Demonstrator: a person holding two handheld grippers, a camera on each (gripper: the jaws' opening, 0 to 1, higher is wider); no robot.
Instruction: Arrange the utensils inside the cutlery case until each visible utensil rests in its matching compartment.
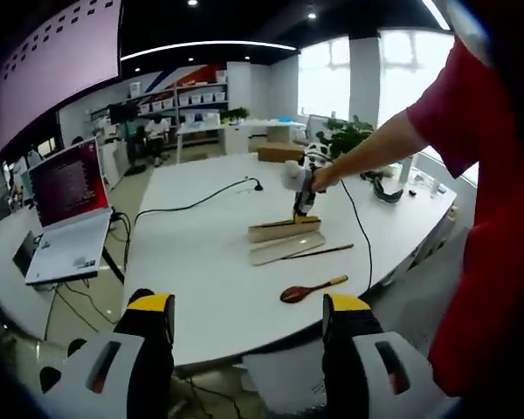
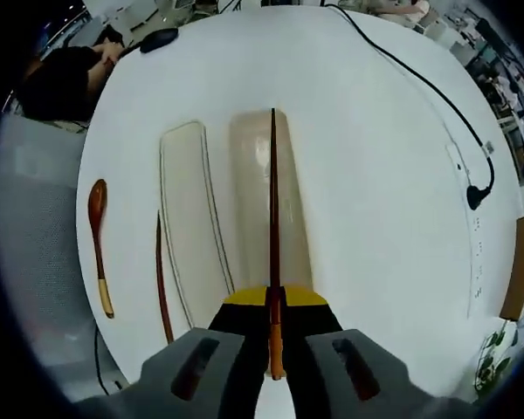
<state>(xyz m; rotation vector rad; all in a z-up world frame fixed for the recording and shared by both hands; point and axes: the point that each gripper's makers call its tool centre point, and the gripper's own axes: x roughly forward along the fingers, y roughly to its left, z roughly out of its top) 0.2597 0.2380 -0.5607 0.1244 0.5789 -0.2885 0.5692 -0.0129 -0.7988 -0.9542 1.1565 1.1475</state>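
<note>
My right gripper [image 2: 273,336] is clamped on one chopstick [image 2: 273,227], hanging it lengthwise over the open cutlery case [image 2: 253,205]. Beside the case lie its lid [image 2: 192,218], the second chopstick [image 2: 161,279] and the spoon [image 2: 98,240], both unplaced. My left gripper [image 1: 247,327] hangs released, well off the table [image 1: 201,253].

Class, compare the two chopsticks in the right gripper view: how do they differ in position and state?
One chopstick is clamped in the right gripper, above the case base; the other chopstick lies free on the table, beside the lid. Both are slim and dark reddish-brown.
</note>
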